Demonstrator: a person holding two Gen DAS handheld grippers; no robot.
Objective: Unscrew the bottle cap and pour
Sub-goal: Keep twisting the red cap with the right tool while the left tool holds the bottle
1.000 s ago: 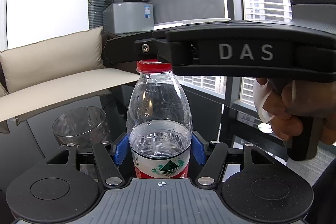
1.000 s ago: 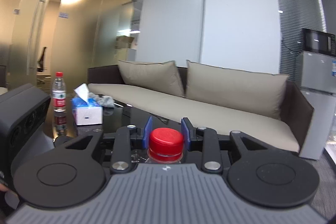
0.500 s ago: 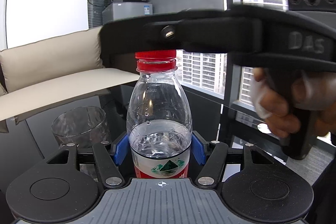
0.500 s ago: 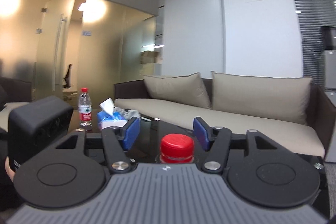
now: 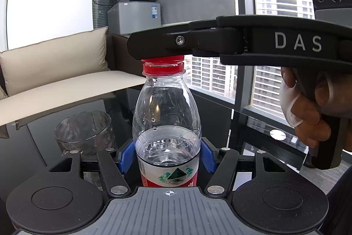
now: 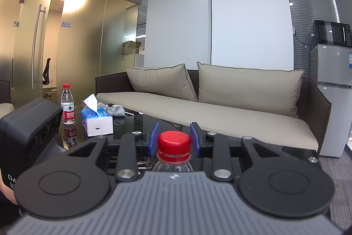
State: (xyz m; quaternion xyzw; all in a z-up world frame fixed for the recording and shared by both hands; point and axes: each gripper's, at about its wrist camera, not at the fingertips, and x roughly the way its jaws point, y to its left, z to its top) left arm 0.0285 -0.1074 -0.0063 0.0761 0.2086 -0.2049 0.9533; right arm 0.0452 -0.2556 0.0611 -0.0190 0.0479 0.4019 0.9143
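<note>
A clear water bottle (image 5: pixel 167 116) with a red-and-white label stands upright on the dark glass table (image 5: pixel 220 116), about a third full. My left gripper (image 5: pixel 168 158) is shut on its lower body, a blue pad on each side. My right gripper (image 6: pixel 174 139) comes in level from the right at the bottle's top. Its jaws are closing on the red cap (image 6: pixel 174 142), and the blue pads (image 6: pixel 154 138) press against both sides of it. In the left wrist view its fingers (image 5: pixel 162 45) cover the top of the cap (image 5: pixel 162 63). An empty clear glass (image 5: pixel 84 131) stands left of the bottle.
A second water bottle (image 6: pixel 67 102), a blue tissue box (image 6: pixel 96 120) and a grey cloth (image 6: pixel 114 109) sit at the far left of the table. A beige sofa (image 6: pixel 220 107) runs behind it. A person's hand (image 5: pixel 308 116) holds the right gripper's handle.
The right gripper let go of the cap, opened wide and rolled back, then shut on the cap again. The left gripper and the bottle stayed still.
</note>
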